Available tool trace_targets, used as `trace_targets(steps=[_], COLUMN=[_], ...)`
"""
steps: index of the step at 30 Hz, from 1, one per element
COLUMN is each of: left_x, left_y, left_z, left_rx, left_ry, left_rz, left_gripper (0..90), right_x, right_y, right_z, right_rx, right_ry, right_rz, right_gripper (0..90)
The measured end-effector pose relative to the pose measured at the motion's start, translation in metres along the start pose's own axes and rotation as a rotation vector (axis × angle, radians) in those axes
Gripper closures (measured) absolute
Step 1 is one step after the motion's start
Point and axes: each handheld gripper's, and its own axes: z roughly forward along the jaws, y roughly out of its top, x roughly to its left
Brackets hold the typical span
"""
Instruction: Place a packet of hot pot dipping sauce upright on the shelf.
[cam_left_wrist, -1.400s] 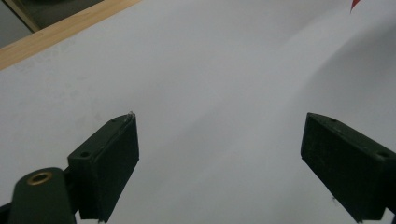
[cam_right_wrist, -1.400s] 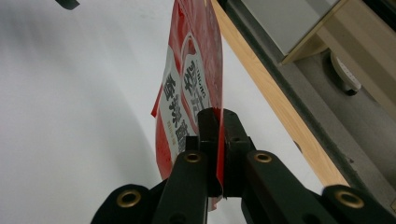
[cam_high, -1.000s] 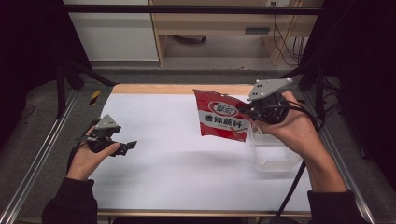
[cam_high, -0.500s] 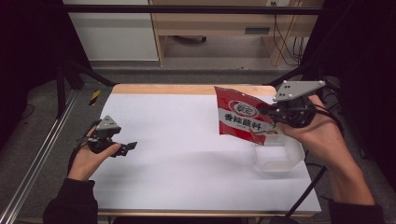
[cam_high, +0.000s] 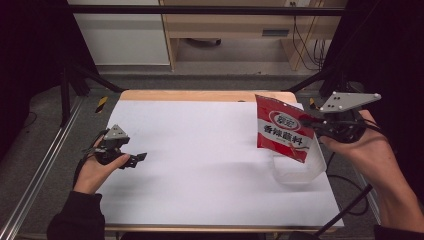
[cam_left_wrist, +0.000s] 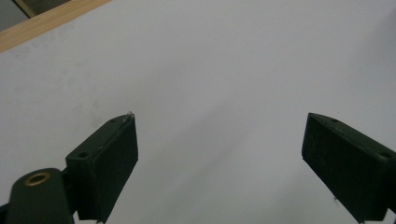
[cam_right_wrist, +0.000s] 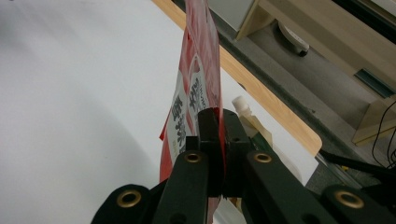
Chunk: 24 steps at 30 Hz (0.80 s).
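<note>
Right gripper view: the right claw (cam_right_wrist: 217, 140) is clamped tight on a red packet (cam_right_wrist: 198, 88), pinching its edge, and the packet hangs upright just ahead of the jaws. Below it on the high view sits a clear tub (cam_high: 297, 167), seemingly empty. The risk: that thin edge grip could let the packet swing or slip and miss the tub. Far across the table (cam_high: 200, 150), the left claw (cam_high: 135, 159) rests open, holding nothing.
</note>
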Motion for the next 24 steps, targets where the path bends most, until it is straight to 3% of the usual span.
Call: trace_targets(steps=[24], left_x=[0.001], left_y=[-0.001], left_z=[-0.001], left_rx=[-0.003], left_ry=[0.001], left_rz=[-0.004], left_gripper=[10.9], right_x=[-0.030], right_y=[-0.029], right_z=[-0.004], right_rx=[0.059], right_ry=[-0.038], right_rz=[0.077], right_gripper=[90.0])
